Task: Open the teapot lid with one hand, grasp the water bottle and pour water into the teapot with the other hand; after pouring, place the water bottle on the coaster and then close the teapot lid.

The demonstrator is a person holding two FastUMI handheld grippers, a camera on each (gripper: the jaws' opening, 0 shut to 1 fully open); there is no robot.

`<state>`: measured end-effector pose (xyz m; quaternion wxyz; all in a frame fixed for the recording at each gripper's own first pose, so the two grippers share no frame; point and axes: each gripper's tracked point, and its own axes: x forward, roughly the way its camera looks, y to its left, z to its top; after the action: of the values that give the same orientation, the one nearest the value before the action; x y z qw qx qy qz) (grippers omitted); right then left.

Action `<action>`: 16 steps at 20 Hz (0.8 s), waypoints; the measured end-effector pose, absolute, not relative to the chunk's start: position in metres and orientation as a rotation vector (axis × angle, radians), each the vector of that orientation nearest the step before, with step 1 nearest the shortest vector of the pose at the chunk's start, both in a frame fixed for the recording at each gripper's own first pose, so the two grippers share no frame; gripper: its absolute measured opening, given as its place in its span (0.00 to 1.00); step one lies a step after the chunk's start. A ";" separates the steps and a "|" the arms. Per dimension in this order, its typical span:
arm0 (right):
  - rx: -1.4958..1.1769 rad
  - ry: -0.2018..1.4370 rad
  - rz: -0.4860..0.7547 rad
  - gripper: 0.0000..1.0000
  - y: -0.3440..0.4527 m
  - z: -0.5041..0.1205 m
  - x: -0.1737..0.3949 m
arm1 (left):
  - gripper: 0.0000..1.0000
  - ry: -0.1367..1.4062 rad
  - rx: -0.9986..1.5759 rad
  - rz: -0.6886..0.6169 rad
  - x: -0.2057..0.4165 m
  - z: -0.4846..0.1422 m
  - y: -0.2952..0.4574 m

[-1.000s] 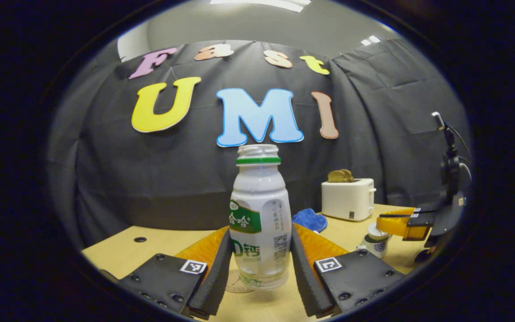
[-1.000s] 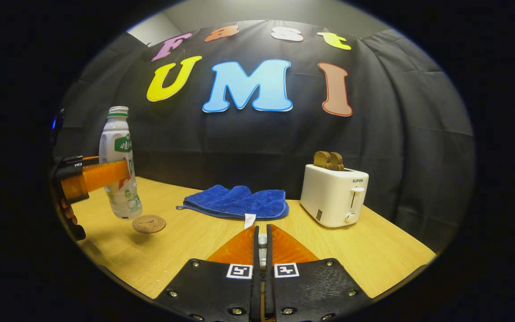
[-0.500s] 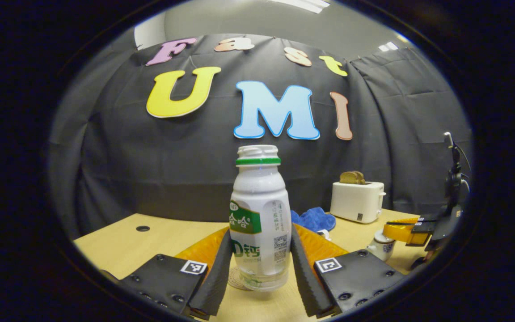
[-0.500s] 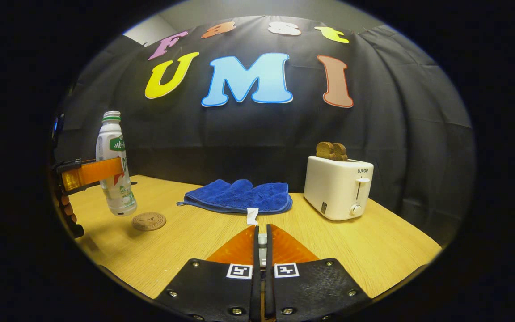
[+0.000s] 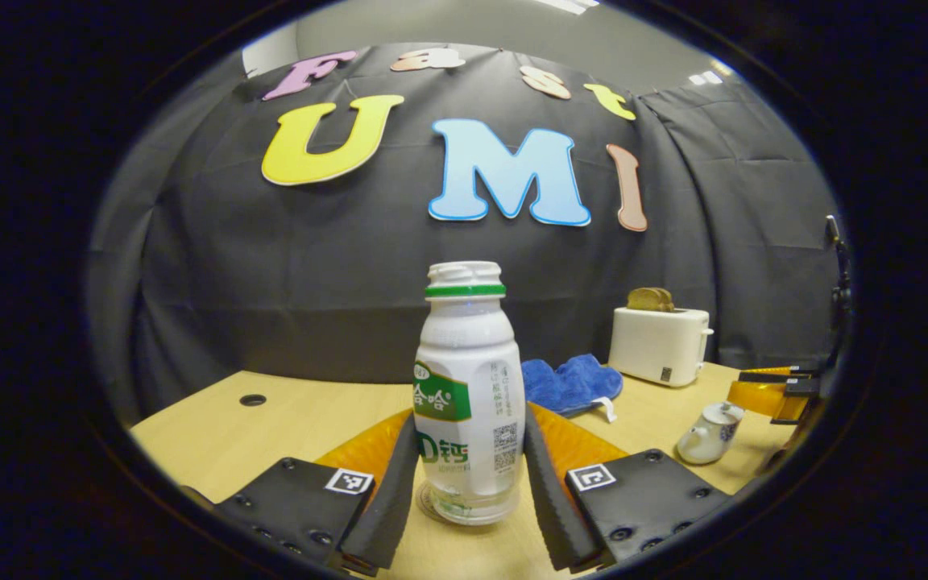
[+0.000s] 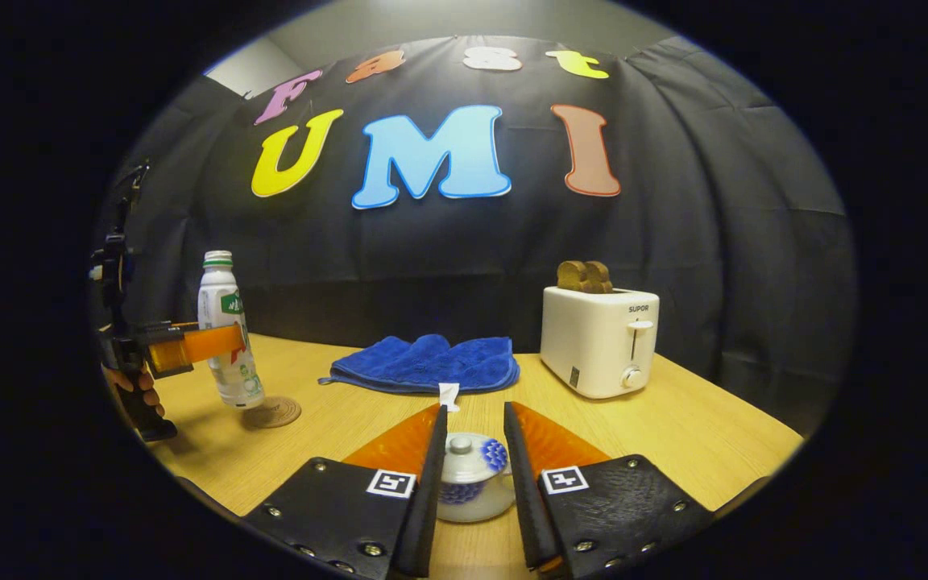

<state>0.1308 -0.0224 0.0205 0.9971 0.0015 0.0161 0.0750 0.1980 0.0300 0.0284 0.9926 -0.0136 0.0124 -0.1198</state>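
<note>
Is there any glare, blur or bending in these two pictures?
Left gripper view: water bottle sharp, no glare; table edge bows from the fisheye. Right gripper view: teapot close but clear; toaster evenly lit; soft shadow beside the coaster.

The left gripper point(image 5: 470, 475) clamps an upright white plastic water bottle point(image 5: 468, 395) (cap off, green neck ring) over a round wooden coaster point(image 5: 432, 507) on the pale wooden table point(image 5: 214, 427).
</note>
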 end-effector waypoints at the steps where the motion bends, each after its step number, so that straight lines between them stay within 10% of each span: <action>1: 0.006 0.013 0.146 0.42 -0.024 0.025 0.129 | 0.68 0.027 -0.021 -0.238 0.204 0.025 0.029; 16: 0.016 -0.028 0.145 0.44 -0.030 0.034 0.123 | 0.77 0.067 -0.019 -0.227 0.230 -0.005 0.029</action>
<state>0.1229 -0.0301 0.0339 0.9973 0.0078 -0.0140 0.0723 0.2301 0.0285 -0.0052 0.9929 -0.0095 0.0336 -0.1135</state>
